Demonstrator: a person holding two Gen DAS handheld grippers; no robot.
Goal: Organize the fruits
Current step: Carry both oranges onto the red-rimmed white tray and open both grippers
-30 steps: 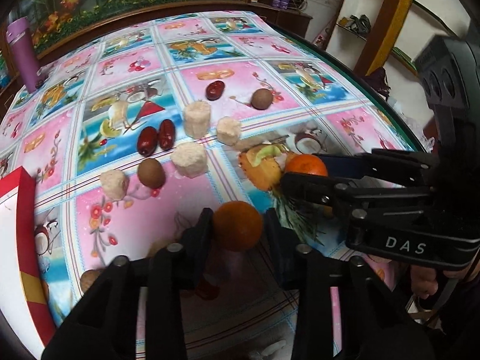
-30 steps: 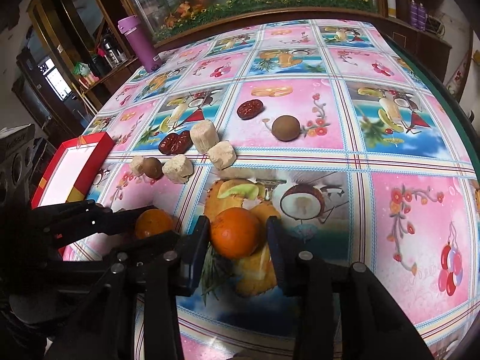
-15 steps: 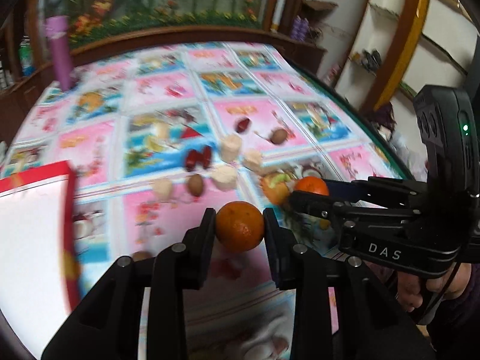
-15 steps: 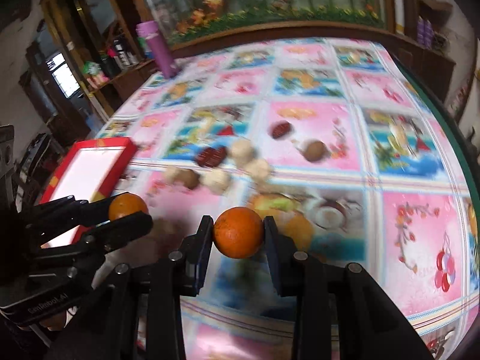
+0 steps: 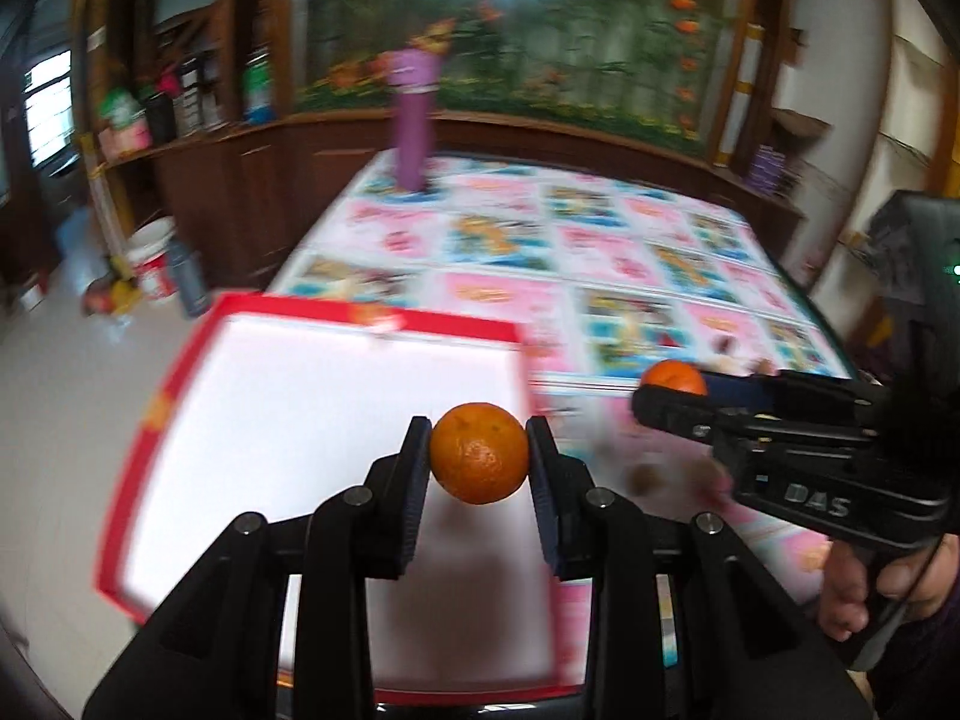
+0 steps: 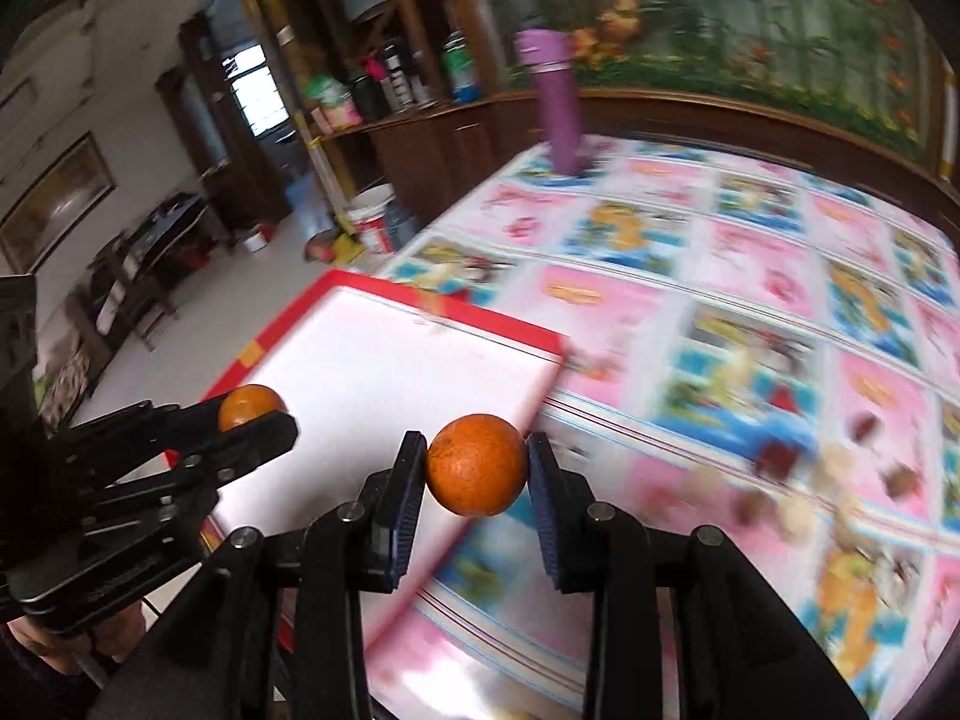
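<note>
Orange (image 5: 479, 453) clamped in left hand-held gripper (image 5: 479, 456), tilted down over red tray (image 5: 312, 312)

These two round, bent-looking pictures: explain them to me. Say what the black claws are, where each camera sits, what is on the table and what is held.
There is no robot. A person holds a hand-held gripping tool in each hand, and each carries a wide-angle camera looking along its two fingers, which bends the picture.

The left wrist view shows the left tool shut on an orange, above a red-rimmed white tray. At its right is the right tool, with the person's hand on its grip.

The right wrist view shows the right tool shut on a second orange, near the tray's edge.

The table has a bright fruit-print cloth, a purple bottle at the far end, and small brown, dark red and pale pieces, too blurred to name.
</note>
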